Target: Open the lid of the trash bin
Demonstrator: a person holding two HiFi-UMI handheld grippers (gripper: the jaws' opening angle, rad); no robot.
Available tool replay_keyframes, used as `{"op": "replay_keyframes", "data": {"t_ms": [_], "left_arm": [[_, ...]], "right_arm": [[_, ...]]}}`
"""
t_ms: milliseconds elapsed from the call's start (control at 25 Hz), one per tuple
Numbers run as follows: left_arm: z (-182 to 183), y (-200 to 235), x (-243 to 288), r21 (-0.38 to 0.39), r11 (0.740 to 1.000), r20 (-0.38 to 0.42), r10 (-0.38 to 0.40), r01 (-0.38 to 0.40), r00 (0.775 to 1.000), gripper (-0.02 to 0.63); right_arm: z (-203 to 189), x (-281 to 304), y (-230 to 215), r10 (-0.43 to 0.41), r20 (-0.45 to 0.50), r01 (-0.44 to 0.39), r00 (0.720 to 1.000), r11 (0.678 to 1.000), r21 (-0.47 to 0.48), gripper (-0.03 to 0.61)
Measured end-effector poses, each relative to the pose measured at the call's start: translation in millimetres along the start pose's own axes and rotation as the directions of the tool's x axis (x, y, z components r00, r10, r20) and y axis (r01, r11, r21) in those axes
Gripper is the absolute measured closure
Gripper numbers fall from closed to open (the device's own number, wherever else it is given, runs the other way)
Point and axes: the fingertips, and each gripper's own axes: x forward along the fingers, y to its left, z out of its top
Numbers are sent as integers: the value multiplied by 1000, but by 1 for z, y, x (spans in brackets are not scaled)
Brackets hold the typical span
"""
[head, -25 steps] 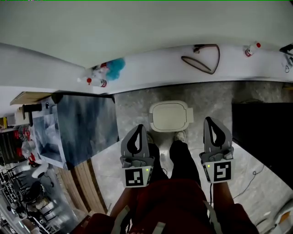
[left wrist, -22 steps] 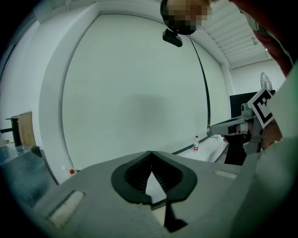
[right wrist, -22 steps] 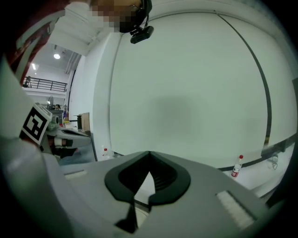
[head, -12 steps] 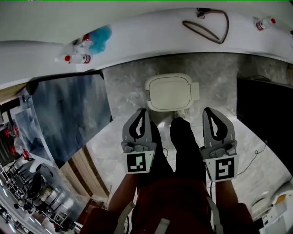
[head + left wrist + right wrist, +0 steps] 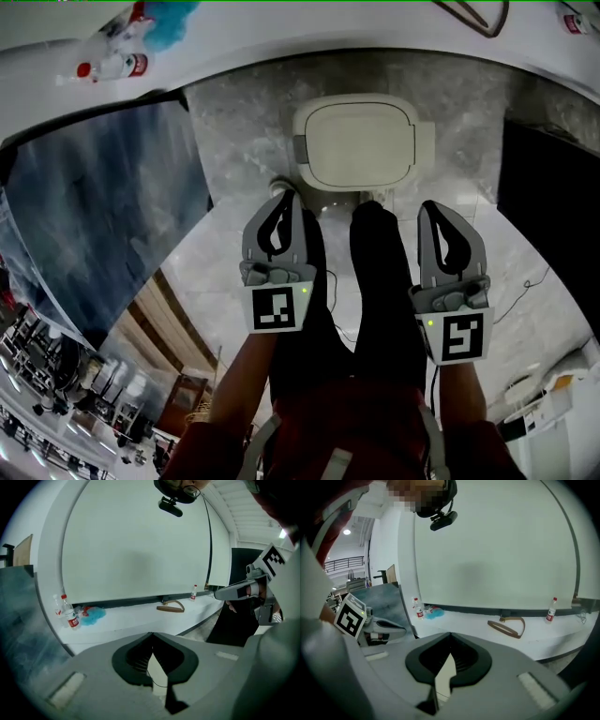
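The white trash bin (image 5: 361, 142) stands on the marble floor against the wall, its lid down flat. My left gripper (image 5: 285, 199) is shut and empty, held above the floor just near and left of the bin's front. My right gripper (image 5: 430, 208) is also shut and empty, near and right of the bin. Neither touches the bin. The person's black-trousered legs (image 5: 380, 272) reach down between the two grippers to the bin's base. Both gripper views look over the bin at the white wall, with the left gripper (image 5: 151, 634) and the right gripper (image 5: 450, 634) each showing jaws closed tip to tip.
A large grey panel (image 5: 94, 206) leans at the left. The white ledge (image 5: 234, 47) behind the bin carries water bottles (image 5: 112, 66), a blue cloth (image 5: 173, 11) and a brown strap loop (image 5: 506, 625). A black block (image 5: 553, 187) stands at the right, a thin cable (image 5: 525, 281) on the floor.
The head view has closed in on the bin, which now looks larger and nearer below me. Both grippers stay shut and keep their places on either side of the legs.
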Motion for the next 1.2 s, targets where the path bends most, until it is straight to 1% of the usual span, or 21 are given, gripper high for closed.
{"op": "replay_keyframes", "data": {"t_ms": [80, 160, 280, 400, 520, 760, 1080, 1200], "left_arm": [[-20, 3, 3, -16, 1000, -25, -9, 9, 1000, 611], [-42, 7, 8, -21, 1000, -59, -24, 23, 998, 611], [-69, 11, 20, -7, 999, -79, -48, 47, 996, 611], [-89, 13, 31, -2, 998, -96, -62, 62, 993, 611], [-99, 15, 41, 6, 997, -102, -76, 77, 992, 611], [-120, 22, 55, 39, 994, -130, -101, 107, 986, 611], [-142, 25, 81, 75, 986, -182, -131, 146, 975, 611], [-147, 28, 90, 69, 988, -202, -123, 140, 972, 611]], "right_arm": [[-10, 8, 8, 21, 0, -21, 1000, 1000, 3, 578], [-20, 16, 15, 28, -26, -28, 999, 1000, 10, 578], [-37, 27, 26, 28, -69, -27, 997, 1000, 13, 578], [-52, 36, 36, 24, -114, -22, 993, 1000, 15, 578], [-64, 41, 44, 38, -134, -38, 990, 999, 0, 578], [-67, 57, 60, 45, -155, -40, 987, 999, 37, 578], [-75, 63, 63, 64, -189, -58, 980, 998, 36, 578], [-77, 63, 63, 65, -196, -58, 978, 997, 42, 578]]}}
